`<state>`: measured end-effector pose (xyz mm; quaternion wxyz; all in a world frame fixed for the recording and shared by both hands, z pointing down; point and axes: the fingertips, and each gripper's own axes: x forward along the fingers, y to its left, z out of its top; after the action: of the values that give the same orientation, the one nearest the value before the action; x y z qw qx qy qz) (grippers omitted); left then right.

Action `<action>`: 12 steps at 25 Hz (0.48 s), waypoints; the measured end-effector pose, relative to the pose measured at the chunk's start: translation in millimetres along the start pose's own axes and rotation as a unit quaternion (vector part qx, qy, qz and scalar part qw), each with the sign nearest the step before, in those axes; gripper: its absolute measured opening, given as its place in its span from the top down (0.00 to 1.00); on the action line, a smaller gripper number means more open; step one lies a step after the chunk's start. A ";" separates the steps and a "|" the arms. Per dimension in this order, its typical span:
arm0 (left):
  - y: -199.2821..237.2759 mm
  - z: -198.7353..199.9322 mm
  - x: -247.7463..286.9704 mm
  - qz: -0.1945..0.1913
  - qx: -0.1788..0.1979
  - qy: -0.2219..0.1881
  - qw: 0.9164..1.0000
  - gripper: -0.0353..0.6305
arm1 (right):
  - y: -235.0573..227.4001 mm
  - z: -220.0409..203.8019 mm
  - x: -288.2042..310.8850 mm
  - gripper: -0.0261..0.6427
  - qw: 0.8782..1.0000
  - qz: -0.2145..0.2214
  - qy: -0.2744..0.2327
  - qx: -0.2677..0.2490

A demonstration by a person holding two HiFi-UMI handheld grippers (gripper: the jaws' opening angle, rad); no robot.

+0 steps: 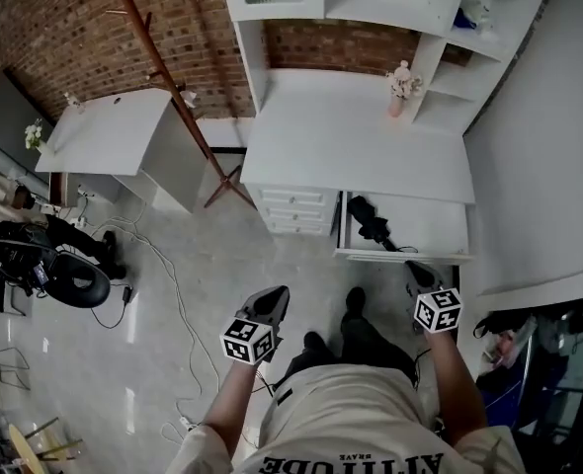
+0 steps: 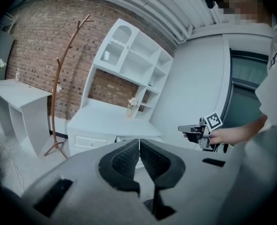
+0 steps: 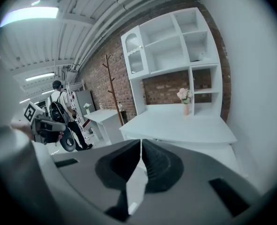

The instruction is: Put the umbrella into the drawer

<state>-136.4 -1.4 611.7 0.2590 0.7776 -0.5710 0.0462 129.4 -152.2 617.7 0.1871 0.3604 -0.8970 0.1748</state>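
In the head view a black folded umbrella [image 1: 371,223] lies inside the open white drawer [image 1: 440,227] at the desk's right side. Both grippers hang in front of the desk, short of the drawer. My left gripper [image 1: 275,294] is shut with nothing between its jaws; in the left gripper view its jaws [image 2: 139,144] meet at the tips. My right gripper [image 1: 417,271] is just before the drawer's front edge, also shut and empty, with its pads [image 3: 141,146] together. The umbrella is hidden in both gripper views. Each gripper shows in the other's view: the right gripper [image 2: 192,129] and the left gripper [image 3: 47,124].
A white desk [image 1: 351,136] with a shelf unit carries a pink flower vase [image 1: 401,85]. A wooden coat rack [image 1: 163,77] and a white side table [image 1: 114,131] stand to the left. Cables [image 1: 173,294] and a black chair [image 1: 69,279] are on the floor. A person [image 3: 61,109] stands far off.
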 end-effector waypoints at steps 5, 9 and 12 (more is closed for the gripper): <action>-37.6 6.2 11.8 -0.023 0.016 -0.005 1.000 0.91 | -2.9 17.3 -40.9 0.91 0.999 0.001 -0.035 -0.007; -68.6 22.1 15.5 -0.033 0.026 -0.014 0.999 0.91 | -10.2 33.6 -69.5 0.91 0.998 0.002 -0.055 -0.016; -88.8 30.2 16.6 -0.034 0.035 -0.019 0.999 0.91 | -17.7 41.0 -88.9 0.91 0.997 0.004 -0.066 -0.025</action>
<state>-56.5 -10.5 560.7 0.2224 0.8057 -0.5473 0.0423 193.0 -130.9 544.2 0.1355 0.3630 -0.9128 0.1288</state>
